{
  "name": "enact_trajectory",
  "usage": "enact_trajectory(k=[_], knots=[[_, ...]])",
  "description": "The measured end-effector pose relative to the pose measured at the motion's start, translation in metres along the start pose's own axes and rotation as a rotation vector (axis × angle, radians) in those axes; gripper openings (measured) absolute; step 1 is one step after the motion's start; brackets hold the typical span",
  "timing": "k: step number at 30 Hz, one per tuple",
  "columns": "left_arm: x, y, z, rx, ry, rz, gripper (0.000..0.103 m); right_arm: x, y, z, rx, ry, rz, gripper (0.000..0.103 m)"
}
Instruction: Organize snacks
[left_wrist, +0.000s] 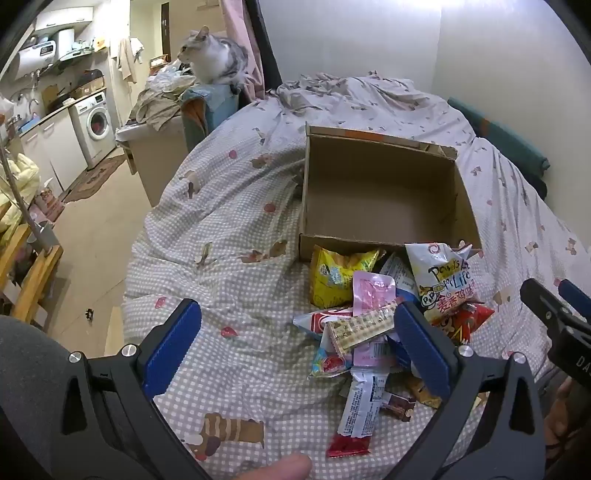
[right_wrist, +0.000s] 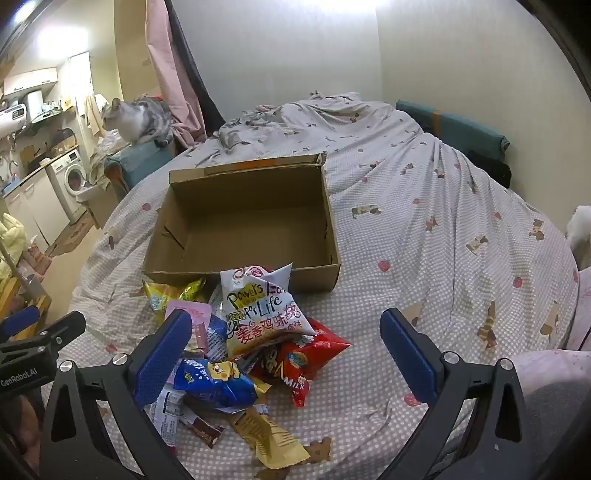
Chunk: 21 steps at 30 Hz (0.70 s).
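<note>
An empty brown cardboard box (left_wrist: 384, 199) lies open on the bed; it also shows in the right wrist view (right_wrist: 247, 225). A heap of snack packets (left_wrist: 376, 325) lies just in front of it, with a white puffed bag (right_wrist: 258, 310), a red bag (right_wrist: 306, 362), a blue packet (right_wrist: 214, 376) and a yellow bag (left_wrist: 336, 277). My left gripper (left_wrist: 295, 343) is open and empty, hovering over the heap's left side. My right gripper (right_wrist: 288, 350) is open and empty above the heap. The right gripper shows at the right edge of the left wrist view (left_wrist: 557, 314).
The bed has a checked cover (right_wrist: 424, 236) with rumpled folds at the far end. A cat (left_wrist: 214, 55) sits on a covered chair beyond the bed's left side. A washing machine (left_wrist: 94, 123) and kitchen counter stand far left. A wall runs along the right.
</note>
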<state>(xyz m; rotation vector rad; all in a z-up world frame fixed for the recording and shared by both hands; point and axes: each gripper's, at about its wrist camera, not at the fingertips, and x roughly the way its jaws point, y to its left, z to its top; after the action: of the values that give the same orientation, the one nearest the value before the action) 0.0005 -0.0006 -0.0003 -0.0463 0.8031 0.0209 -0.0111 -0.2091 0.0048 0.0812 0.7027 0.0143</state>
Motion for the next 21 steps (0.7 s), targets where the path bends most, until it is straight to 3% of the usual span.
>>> enact_trajectory(k=[21], knots=[[-0.0024, -0.0022, 0.0032, 0.007, -0.010, 0.000, 0.103, 0.0006, -0.0032, -0.0010, 0.003, 0.000, -0.006, 0.103]])
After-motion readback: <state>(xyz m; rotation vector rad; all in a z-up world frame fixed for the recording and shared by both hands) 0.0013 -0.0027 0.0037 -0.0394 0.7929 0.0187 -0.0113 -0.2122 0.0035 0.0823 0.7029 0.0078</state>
